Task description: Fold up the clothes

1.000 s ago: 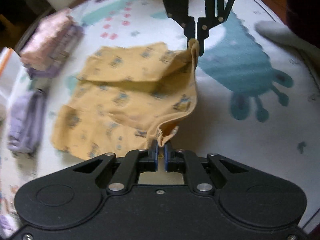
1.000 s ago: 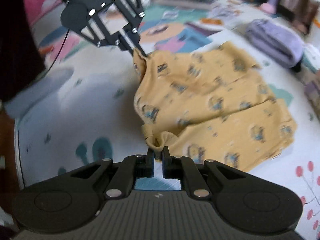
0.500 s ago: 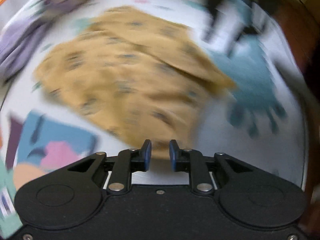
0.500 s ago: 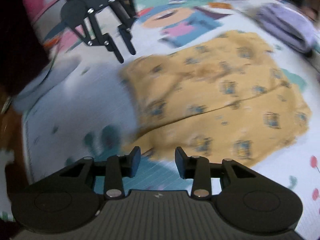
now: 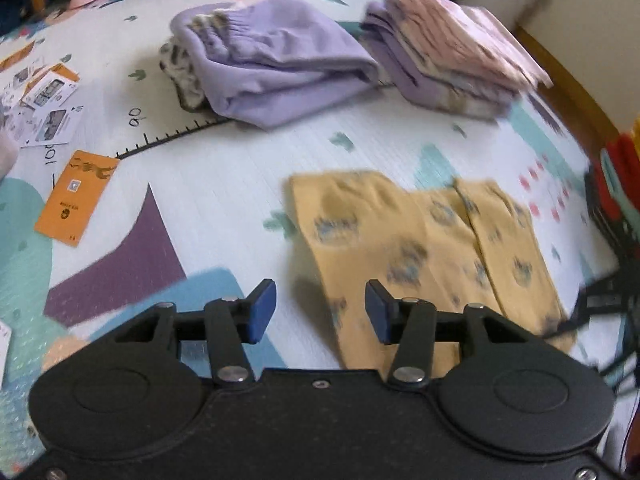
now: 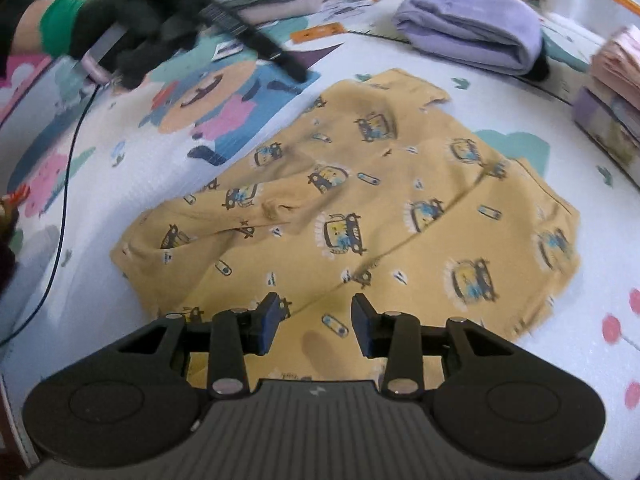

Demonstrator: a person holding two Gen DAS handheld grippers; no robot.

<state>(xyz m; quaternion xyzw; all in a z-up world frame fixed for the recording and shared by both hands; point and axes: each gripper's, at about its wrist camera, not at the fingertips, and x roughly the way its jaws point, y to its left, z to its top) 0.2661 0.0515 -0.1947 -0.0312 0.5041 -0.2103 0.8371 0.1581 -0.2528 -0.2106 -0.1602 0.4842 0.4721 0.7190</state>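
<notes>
Play mat (image 6: pixel 132 280): pale, printed with cartoon figures and shapes; it carries every item listed below.
Yellow garment (image 6: pixel 360 216): car-print cloth lying loosely folded on the mat, wrinkled, one fold line running across it; free of both tools. In the left wrist view (image 5: pixel 432 248) it lies to the right of centre, blurred.
Lilac garment (image 5: pixel 276 72): folded bundle on the mat, beyond the yellow garment and well apart from it.
Folded stack (image 5: pixel 452 64): pink and lilac pieces piled just beside the lilac garment.
Left gripper (image 5: pixel 320 308): jaws apart, having just been opening, nothing between them; its right pad hangs over the near edge of the yellow garment. In the right wrist view it appears blurred at upper left (image 6: pixel 296 74), held by a dark-gloved hand (image 6: pixel 132 28) with a green cuff.
Right gripper (image 6: pixel 316 324): jaws apart, having just been opening; it hovers over the yellow garment's near portion, pads not pressing cloth.
Orange card (image 5: pixel 76 200): flat on the mat, left side.
</notes>
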